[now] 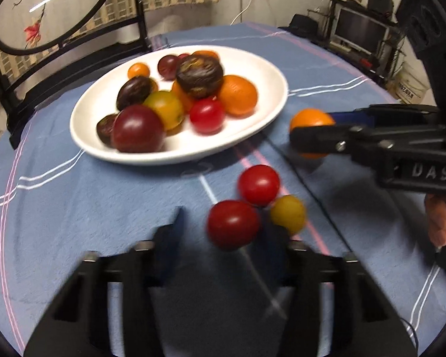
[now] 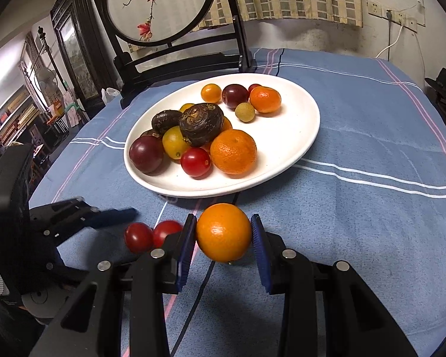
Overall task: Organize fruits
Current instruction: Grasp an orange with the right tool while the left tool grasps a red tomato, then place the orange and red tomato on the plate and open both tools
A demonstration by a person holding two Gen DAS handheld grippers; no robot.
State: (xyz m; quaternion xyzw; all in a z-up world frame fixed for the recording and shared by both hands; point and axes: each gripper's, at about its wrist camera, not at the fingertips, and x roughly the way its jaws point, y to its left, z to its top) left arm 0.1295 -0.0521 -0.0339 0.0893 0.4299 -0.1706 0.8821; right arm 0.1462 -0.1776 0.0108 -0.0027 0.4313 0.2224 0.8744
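A white plate [image 1: 264, 68] [image 2: 282, 136] on the blue tablecloth holds several tomatoes, mandarins and dark fruits. Three small tomatoes lie loose on the cloth in front of it. The nearest red tomato [image 1: 233, 224] sits between the fingers of my left gripper [image 1: 227, 223], which stand apart without pressing it. Just beyond are a second red tomato [image 1: 258, 184] and a yellow one [image 1: 288, 214]. My right gripper [image 2: 223, 223] [image 1: 312, 128] is shut on an orange mandarin [image 2: 223, 232] [image 1: 310, 119], just right of the plate's near rim.
A round embroidered screen on a black stand [image 2: 163, 6] rises at the table's far edge behind the plate. A thin black cable [image 1: 312, 193] crosses the cloth near the loose tomatoes. A person's hand [image 1: 437, 223] grips the right gripper's handle. A monitor [image 1: 359, 29] stands beyond the table.
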